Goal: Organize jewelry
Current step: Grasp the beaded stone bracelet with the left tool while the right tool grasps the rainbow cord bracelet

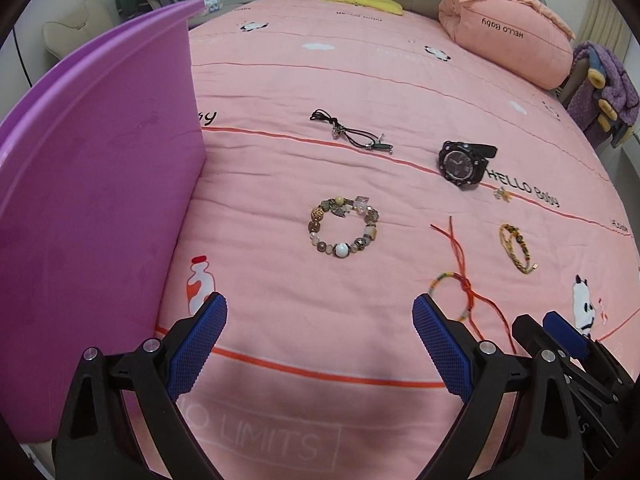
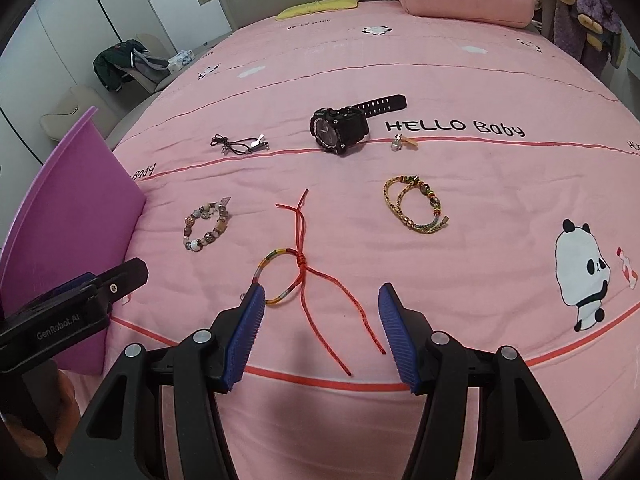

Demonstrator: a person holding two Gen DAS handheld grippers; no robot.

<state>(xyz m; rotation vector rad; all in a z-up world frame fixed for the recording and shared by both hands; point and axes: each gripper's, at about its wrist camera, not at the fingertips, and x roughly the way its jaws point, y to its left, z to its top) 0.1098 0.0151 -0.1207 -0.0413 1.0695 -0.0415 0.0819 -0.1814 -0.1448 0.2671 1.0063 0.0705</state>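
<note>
Using the purple bin point(image 1: 100, 184) as my landmark, going L to R. Bin sits hard on the L edge of the pink bedspread point(image 1: 280, 80); I can't see inside it from either cam, so can't tell if it holds anything.

L gripper point(image 1: 320, 340) hangs just R of the bin wall, jaws wide, nothing between the pads; just beyond it, near the bin, lies the beaded bracelet point(image 1: 344, 230); further back from the bin, the black cord necklace point(image 1: 348, 132).

Next out from the bin: the red string bracelet point(image 2: 296, 272), right under the R gripper point(image 2: 320, 320), whose jaws are also wide and empty; the L pad looks to be over the woven loop, can't tell if touching; loose red tails trail btwn the fingers.

Further from the bin: black watch point(image 2: 340, 128), a small charm point(image 2: 402, 143) beside it, and the yellow braided bracelet point(image 2: 414, 208); all well apart from the bin.

Risks as I judge them: w/ the string bracelet, closing on a tail only would let the loop dangle and snag the quilt or slip out en route to the bin; thin cord on soft bedding may get pinched w/ fabric; the two grippers sit close, so crossing toward the bin could bump them; beads may roll if nudged.
</note>
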